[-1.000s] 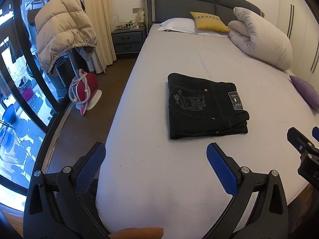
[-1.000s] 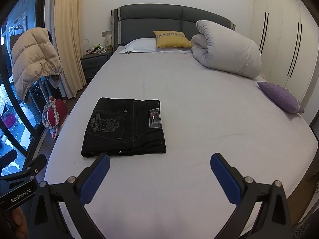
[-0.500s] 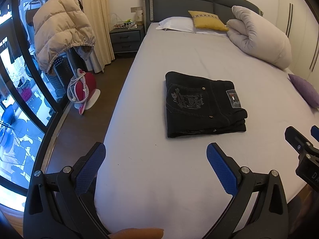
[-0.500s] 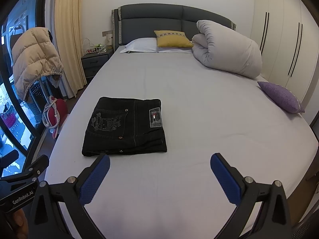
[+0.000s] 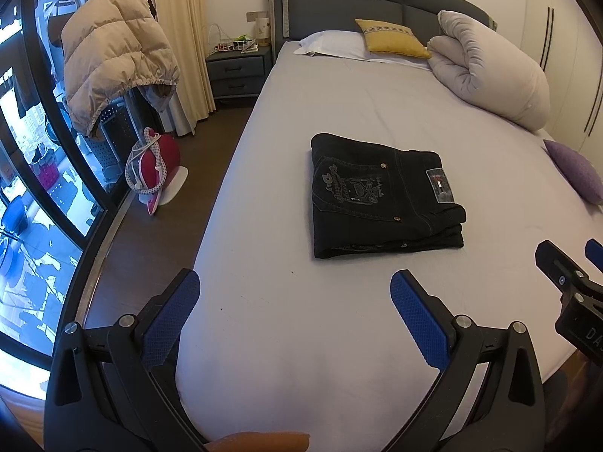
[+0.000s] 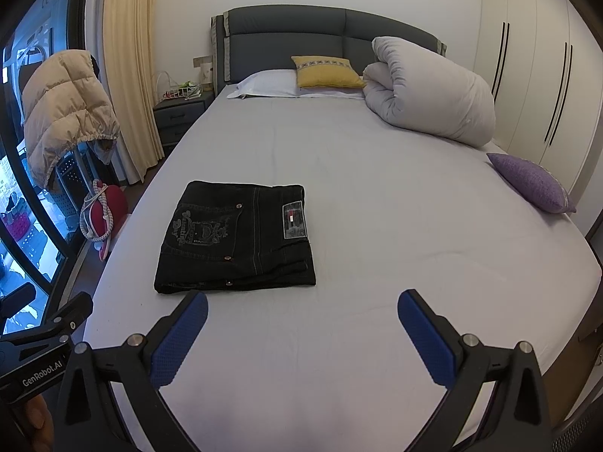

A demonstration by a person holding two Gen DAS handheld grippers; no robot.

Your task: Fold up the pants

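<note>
Black jeans [image 5: 380, 196] lie folded into a flat rectangle on the grey bed sheet [image 5: 339, 113], pocket side up with a label patch showing. They also show in the right wrist view [image 6: 237, 237]. My left gripper [image 5: 294, 282] is open and empty, held over the foot of the bed, short of the jeans. My right gripper [image 6: 301, 305] is open and empty, just short of the jeans' near edge and to their right. Each gripper appears at the edge of the other's view.
A rolled white duvet [image 6: 433, 90], a yellow cushion [image 6: 328, 71] and a white pillow [image 6: 267, 83] lie at the bed's head. A purple cushion [image 6: 531, 182] lies at the right edge. A nightstand [image 5: 237, 71], a jacket-draped rack [image 5: 113, 67] and a red bag [image 5: 154, 162] stand left of the bed.
Both grippers have drawn slightly back from the bed, staying open and empty. The folded jeans have not moved.
</note>
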